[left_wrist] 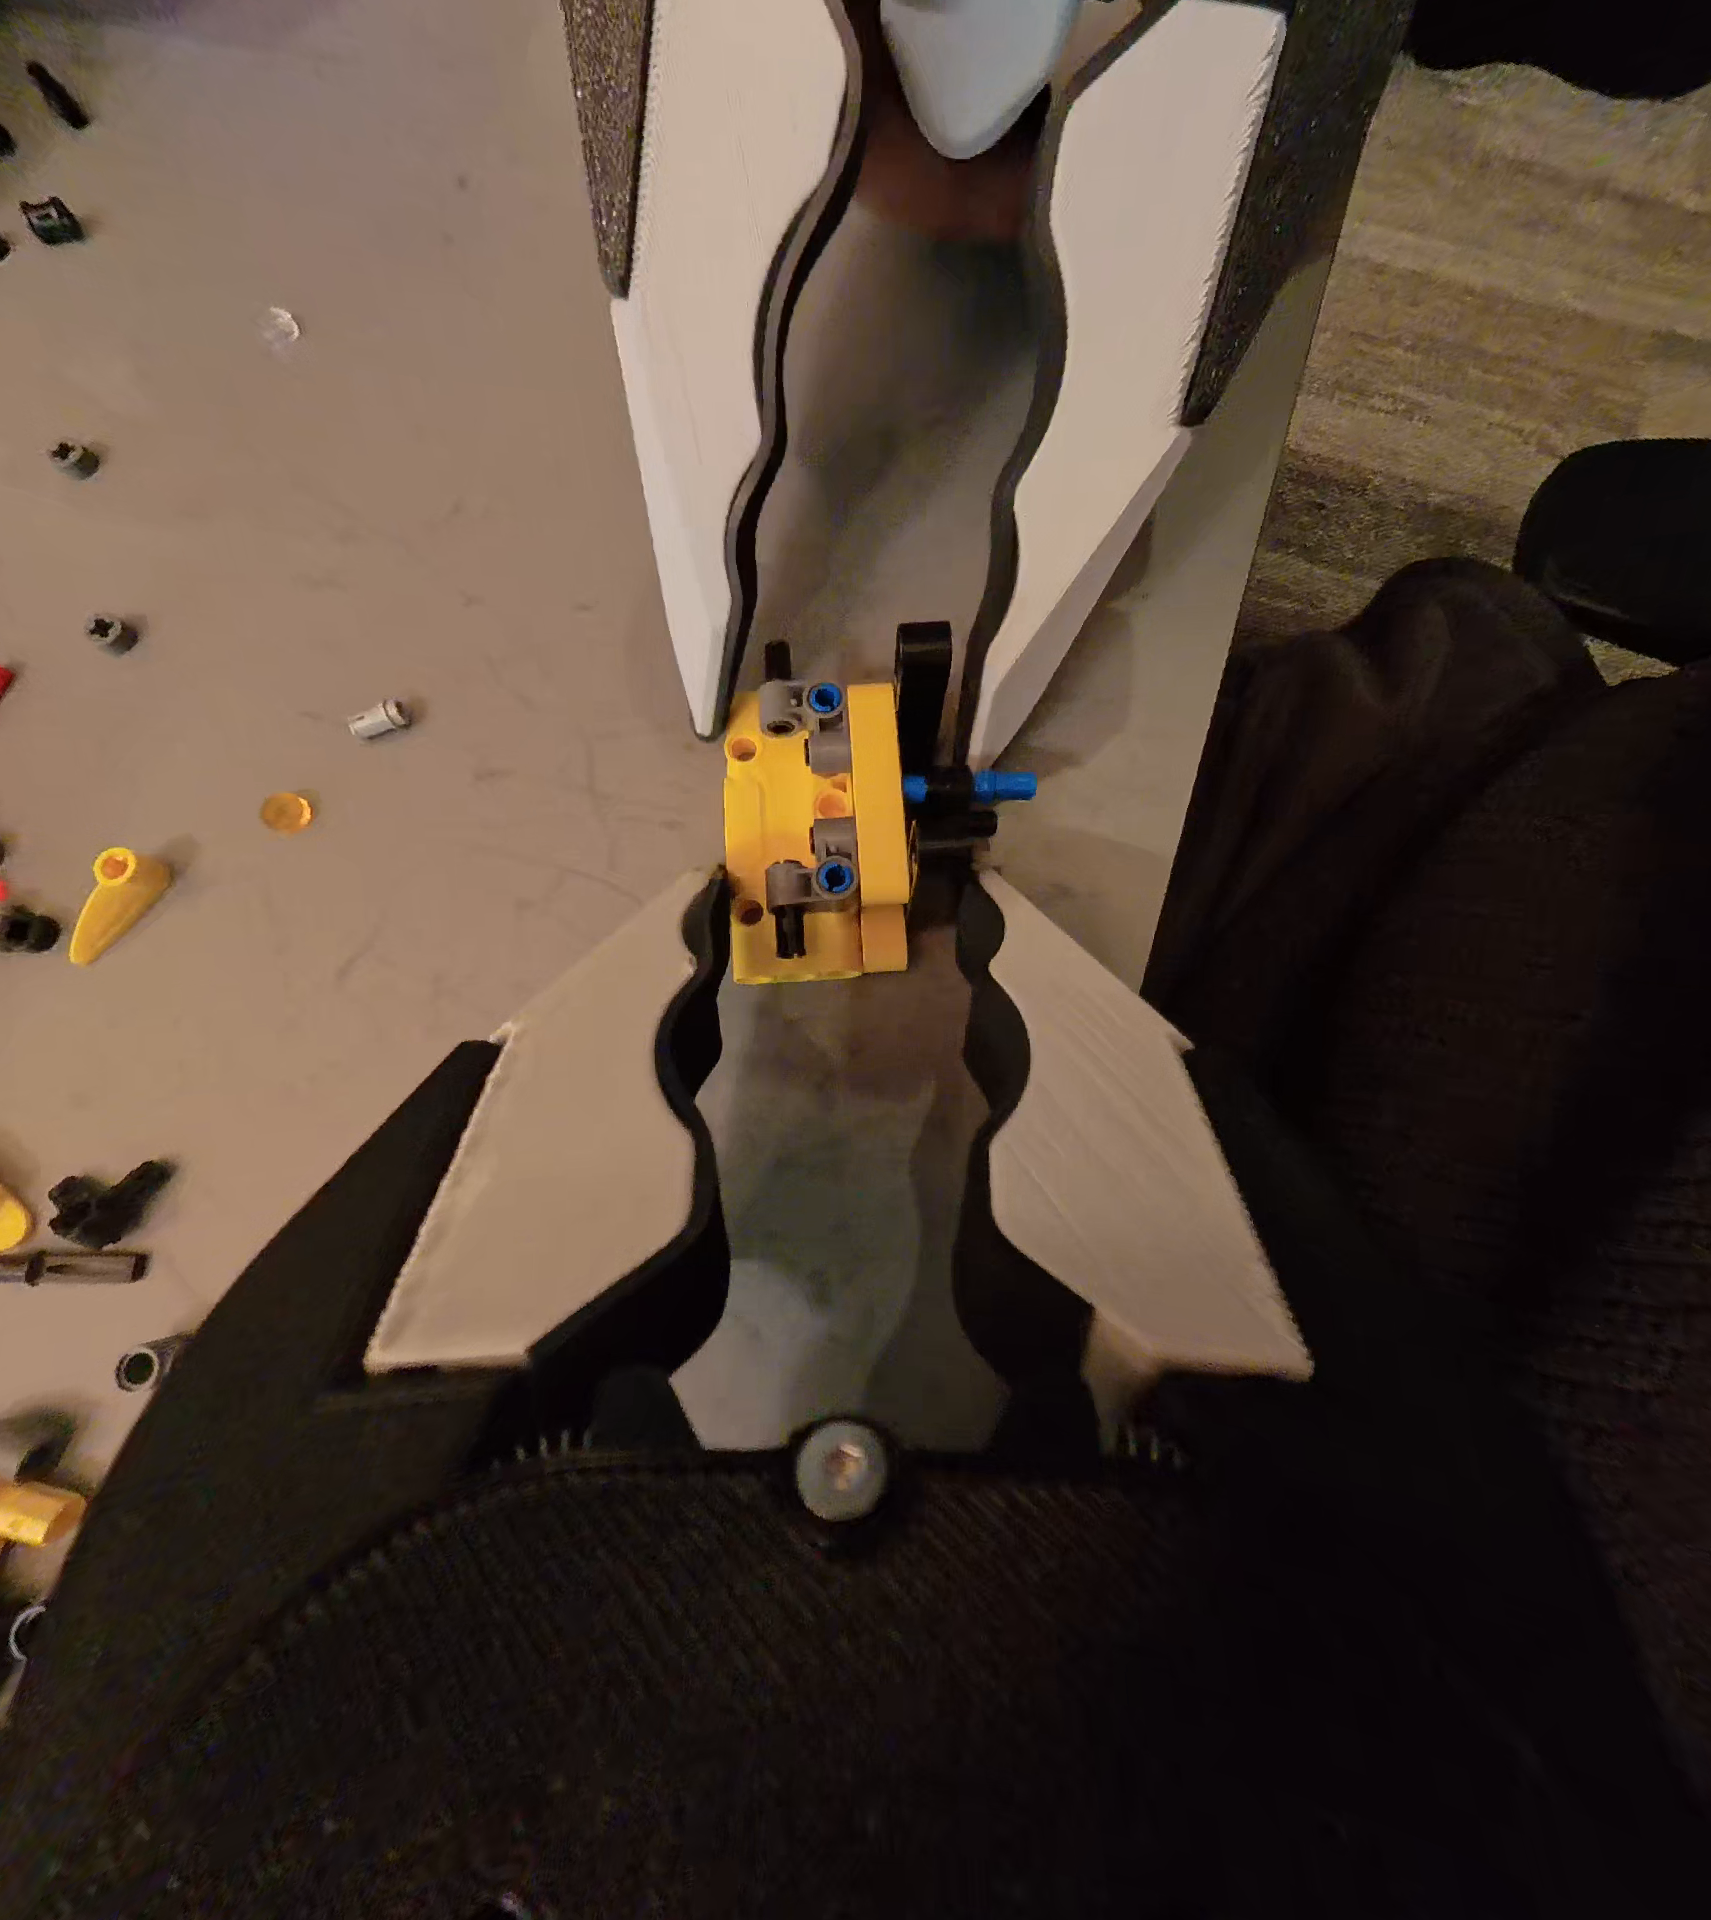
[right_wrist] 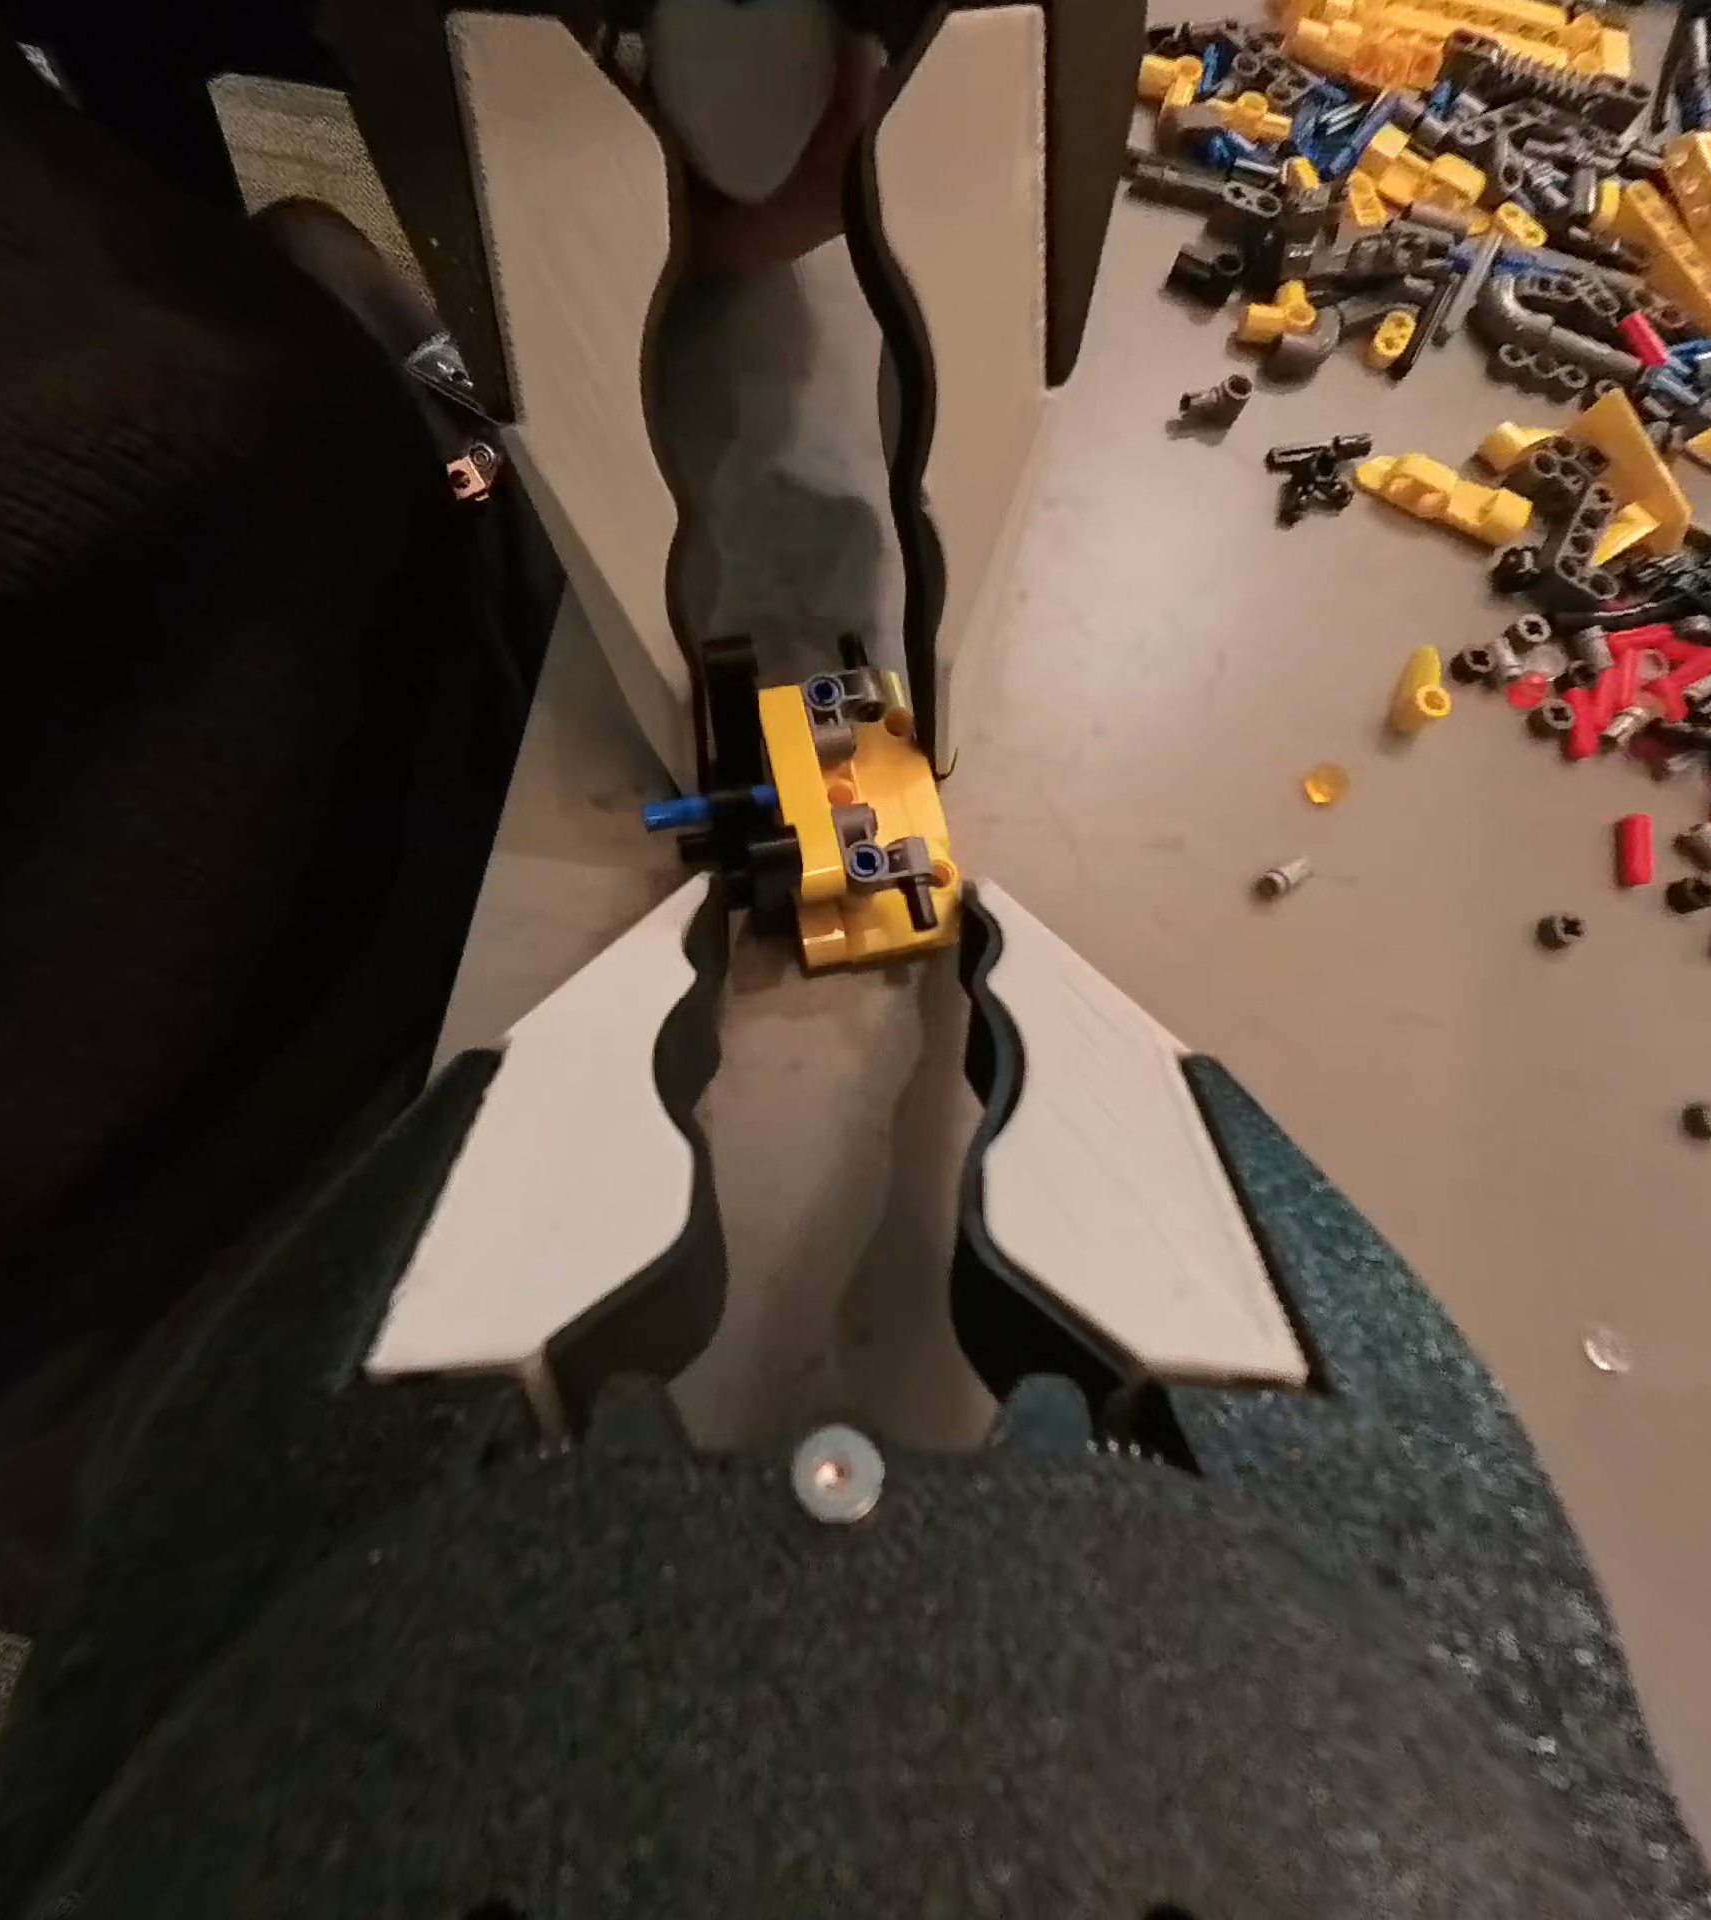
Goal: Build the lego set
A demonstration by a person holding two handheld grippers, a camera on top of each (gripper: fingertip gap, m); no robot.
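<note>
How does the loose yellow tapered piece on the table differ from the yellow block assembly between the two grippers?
The yellow tapered piece is one plain part lying alone on the table. The yellow block assembly combines grey, blue and black parts and sits between the fingertips of both hand-held grippers. Both are yellow plastic.

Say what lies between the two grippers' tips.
A yellow assembly fills the gap. The left gripper grips one end and the right gripper the other. Both wrist views show it.
</note>
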